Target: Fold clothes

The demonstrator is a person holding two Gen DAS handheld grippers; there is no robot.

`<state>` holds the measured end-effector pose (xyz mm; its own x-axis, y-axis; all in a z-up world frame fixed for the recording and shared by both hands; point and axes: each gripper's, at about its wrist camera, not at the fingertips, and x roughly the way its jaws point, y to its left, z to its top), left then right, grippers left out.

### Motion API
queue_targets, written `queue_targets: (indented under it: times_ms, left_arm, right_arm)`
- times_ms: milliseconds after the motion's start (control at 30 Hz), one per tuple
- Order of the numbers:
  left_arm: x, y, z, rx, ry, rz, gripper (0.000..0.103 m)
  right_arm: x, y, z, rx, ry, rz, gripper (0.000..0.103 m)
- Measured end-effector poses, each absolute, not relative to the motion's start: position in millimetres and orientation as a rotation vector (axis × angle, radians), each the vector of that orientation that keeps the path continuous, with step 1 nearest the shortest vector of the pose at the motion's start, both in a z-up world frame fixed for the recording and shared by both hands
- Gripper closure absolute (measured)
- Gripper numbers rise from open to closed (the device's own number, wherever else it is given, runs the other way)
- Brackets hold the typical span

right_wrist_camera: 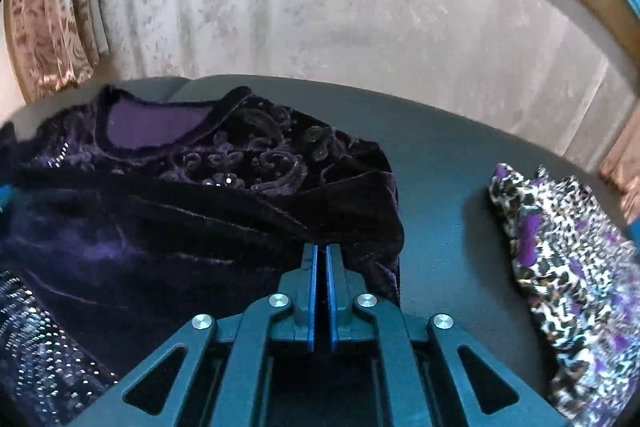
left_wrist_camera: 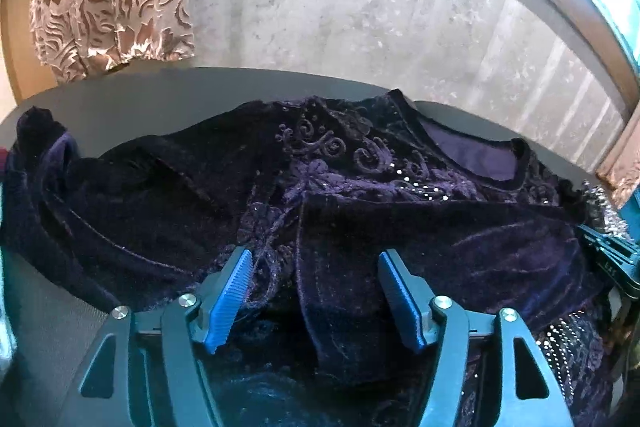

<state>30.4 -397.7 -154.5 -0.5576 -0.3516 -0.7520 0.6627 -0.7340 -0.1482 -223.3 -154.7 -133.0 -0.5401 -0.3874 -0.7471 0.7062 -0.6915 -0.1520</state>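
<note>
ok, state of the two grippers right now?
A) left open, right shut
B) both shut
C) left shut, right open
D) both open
A: the left gripper has its jaws spread wide above the purple velvet top, while the right gripper has its jaws nearly closed at the top's edge; whether cloth is pinched is unclear.

Dark grey surface [right_wrist_camera: 440, 163], matte, back edge near a pale curtain. Purple velvet garment [right_wrist_camera: 160, 211] spread flat on its left and middle, neckline toward the back edge. Leopard-print cloth with purple patches [right_wrist_camera: 560, 267] bunched on the right, apart from the velvet.
</note>
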Motion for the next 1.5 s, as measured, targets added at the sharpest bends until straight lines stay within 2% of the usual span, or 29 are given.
queue_targets:
  times_ms: [233,400,633,667,700,733,767,800,867,967,1067,1267,1400,1467,1500]
  left_arm:
    - [5,-381,-153,0.982,0.546,-2.274,0.027]
    - [-6,-375,-154,0.973,0.572,-2.255,0.02]
    - [-26,-353,-150,1.007,0.554,-2.296,0.021]
    - [-19,-358,-147,0.983,0.607,-2.309,0.028]
    - [-7,-368,-144,0.952,0.629,-2.279,0.032]
    - [5,-377,-140,0.92,0.646,-2.245,0.032]
    - [17,-387,-136,0.888,0.662,-2.21,0.032]
    - [34,-401,-133,0.848,0.681,-2.137,0.032]
    - [71,-434,-130,0.784,0.73,-1.955,0.033]
    - [116,-486,-135,0.77,0.798,-1.723,0.033]
    - [140,-524,-139,0.774,0.772,-1.567,0.033]
    - [135,-568,-155,0.808,0.79,-1.416,0.033]
    - [131,-586,-157,0.777,0.812,-1.336,0.019]
    - [126,-590,-155,0.76,0.832,-1.351,0.019]
    - [123,-589,-152,0.756,0.836,-1.379,0.025]
  right_arm:
    - [-216,-166,-146,0.801,0.964,-2.286,0.098]
    - [-228,-167,-151,0.785,1.052,-2.304,0.098]
    - [-250,-161,-145,0.906,1.173,-2.31,0.097]
    - [-243,-162,-135,0.906,1.104,-2.298,0.093]
    - [-233,-163,-125,0.887,1.015,-2.285,0.078]
    - [-223,-164,-114,0.868,0.926,-2.271,0.065]
    - [-212,-165,-103,0.849,0.838,-2.254,0.028]
    - [-202,-167,-93,0.829,0.752,-2.235,0.0]
    - [-183,-172,-81,0.809,0.607,-2.181,0.0]
    - [-155,-187,-99,0.832,0.513,-2.096,0.0]
    - [-137,-196,-119,0.82,0.57,-2.071,0.0]
    - [-153,-196,-128,0.936,0.483,-1.977,0.0]
    - [-158,-191,-129,0.958,0.437,-1.966,0.0]
    - [-155,-194,-131,0.952,0.463,-1.975,0.0]
    - [-155,-195,-132,0.949,0.471,-1.978,0.0]
